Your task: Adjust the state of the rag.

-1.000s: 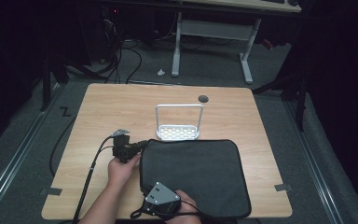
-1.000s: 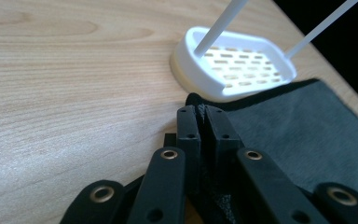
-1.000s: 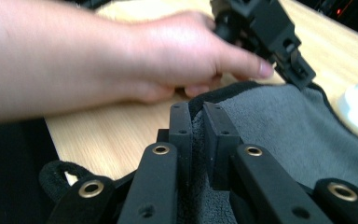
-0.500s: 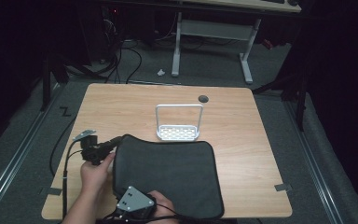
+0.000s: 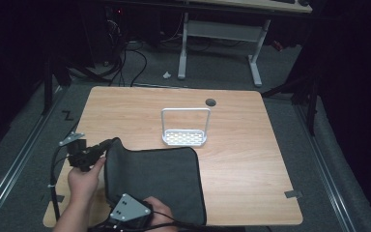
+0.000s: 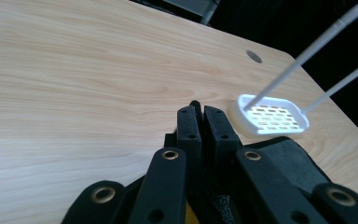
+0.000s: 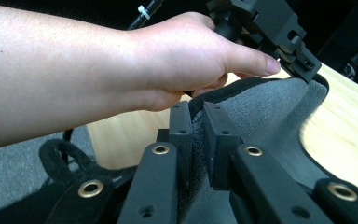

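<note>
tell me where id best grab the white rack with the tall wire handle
Probably the top bar of the white rack's hoop handle, coming straight down from above. The hoop stands upright over the slotted base, leaving its level top bar free all round, while the base lies flat on the table.

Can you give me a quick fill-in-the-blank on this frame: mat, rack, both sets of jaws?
1. Both grippers are shut on the edge of the dark grey ____, the left gripper at its far left corner.
2. The right gripper pinches the mat at its ____ edge, closest to the person.
3. The white rack stands just ____ the mat, towards the table's far side.
4. The table top is light ____.

Missing words: mat; near; beyond; wood
</note>
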A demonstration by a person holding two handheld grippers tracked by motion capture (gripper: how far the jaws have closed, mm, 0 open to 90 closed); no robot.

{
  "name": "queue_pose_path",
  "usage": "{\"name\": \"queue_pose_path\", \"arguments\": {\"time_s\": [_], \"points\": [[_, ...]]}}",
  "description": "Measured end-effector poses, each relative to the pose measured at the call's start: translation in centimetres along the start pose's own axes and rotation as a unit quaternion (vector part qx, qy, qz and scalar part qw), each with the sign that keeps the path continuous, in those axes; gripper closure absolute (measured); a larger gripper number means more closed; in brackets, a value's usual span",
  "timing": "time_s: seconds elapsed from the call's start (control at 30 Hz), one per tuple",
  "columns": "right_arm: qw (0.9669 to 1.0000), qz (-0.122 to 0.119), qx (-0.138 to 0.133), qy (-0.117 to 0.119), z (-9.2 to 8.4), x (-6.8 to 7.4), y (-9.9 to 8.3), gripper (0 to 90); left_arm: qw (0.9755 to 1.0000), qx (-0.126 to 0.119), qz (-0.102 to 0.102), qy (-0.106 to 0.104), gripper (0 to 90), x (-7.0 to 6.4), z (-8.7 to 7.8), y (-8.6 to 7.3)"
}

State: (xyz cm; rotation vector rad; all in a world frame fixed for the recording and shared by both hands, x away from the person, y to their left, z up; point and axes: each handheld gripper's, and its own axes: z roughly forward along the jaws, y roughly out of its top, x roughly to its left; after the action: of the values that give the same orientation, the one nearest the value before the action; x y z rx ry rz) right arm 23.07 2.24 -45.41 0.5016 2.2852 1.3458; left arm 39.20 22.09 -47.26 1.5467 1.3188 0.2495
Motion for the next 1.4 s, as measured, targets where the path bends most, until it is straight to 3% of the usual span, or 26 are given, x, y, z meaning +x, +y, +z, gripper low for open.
{"name": "queue_pose_path", "arguments": {"time_s": [0.23,0.5,0.93,1.07,1.4], "points": [[0.9992,0.018,0.014,-0.032,-3.6,-2.6,-3.6,83.3,0.999,0.024,0.036,-0.006,85.5,-4.9,4.4,-0.8],[0.9967,0.046,0.028,-0.062,-6.9,-5.1,-7.0,83.1,0.9978,0.039,0.051,-0.014,85.2,-8.4,7.6,-1.2],[0.9927,0.063,0.061,-0.083,-10.0,-6.7,-10.0,82.4,0.9953,0.066,0.069,-0.017,84.7,-11.9,10.6,-1.4],[0.9909,0.071,0.075,-0.086,-10.4,-7.1,-10.9,82.2,0.9938,0.081,0.074,-0.016,84.6,-12.4,11.6,-1.9],[0.9883,0.087,0.085,-0.092,-11.0,-7.4,-11.9,81.7,0.993,0.089,0.074,-0.025,84.6,-13.3,12.8,-2.6]]}}
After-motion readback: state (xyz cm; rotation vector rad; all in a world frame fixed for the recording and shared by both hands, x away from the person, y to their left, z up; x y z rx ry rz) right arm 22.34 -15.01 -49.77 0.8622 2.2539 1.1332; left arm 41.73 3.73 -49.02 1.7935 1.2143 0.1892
